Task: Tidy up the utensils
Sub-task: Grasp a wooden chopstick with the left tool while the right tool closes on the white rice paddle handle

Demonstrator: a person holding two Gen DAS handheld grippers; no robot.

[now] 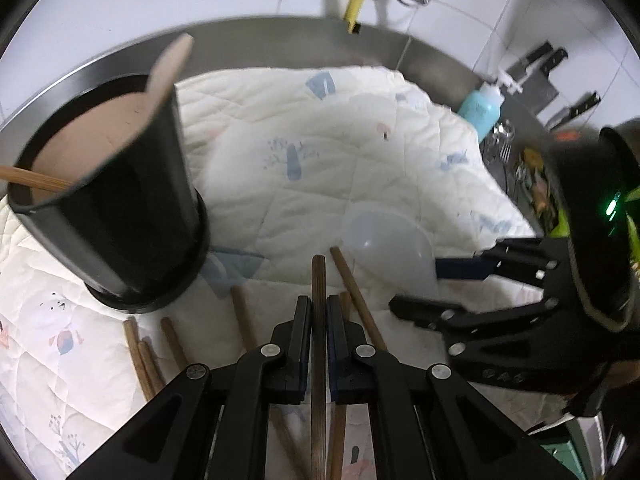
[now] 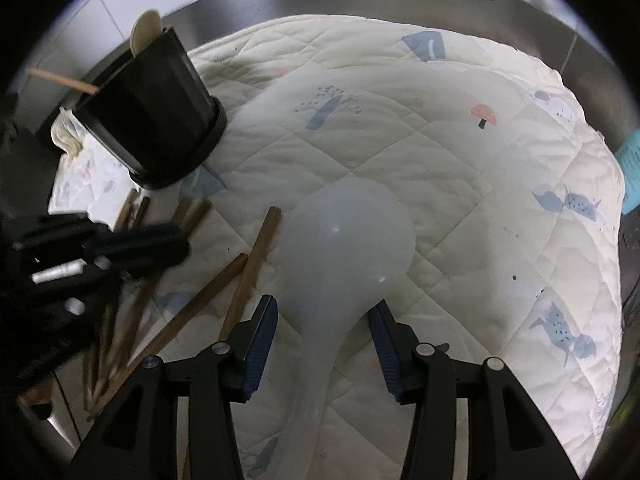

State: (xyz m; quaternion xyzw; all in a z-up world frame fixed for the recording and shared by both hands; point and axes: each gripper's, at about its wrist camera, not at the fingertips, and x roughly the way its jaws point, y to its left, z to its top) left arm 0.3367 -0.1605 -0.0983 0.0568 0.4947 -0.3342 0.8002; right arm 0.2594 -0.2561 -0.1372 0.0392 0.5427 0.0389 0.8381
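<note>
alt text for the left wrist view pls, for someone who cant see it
The left tongs are shut on one brown chopstick above more chopsticks lying on a quilted cloth. A black utensil holder stands to the left; at right, the open right tongs sit by a translucent ladle.

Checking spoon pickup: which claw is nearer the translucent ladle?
Right. Right claw straddles the translucent ladle at its neck; left claw sits beside it, shut on a chopstick.

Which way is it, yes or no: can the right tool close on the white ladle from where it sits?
Probably yes. The right tool is open and straddles the white ladle at its neck, with nothing between pads and ladle.
</note>
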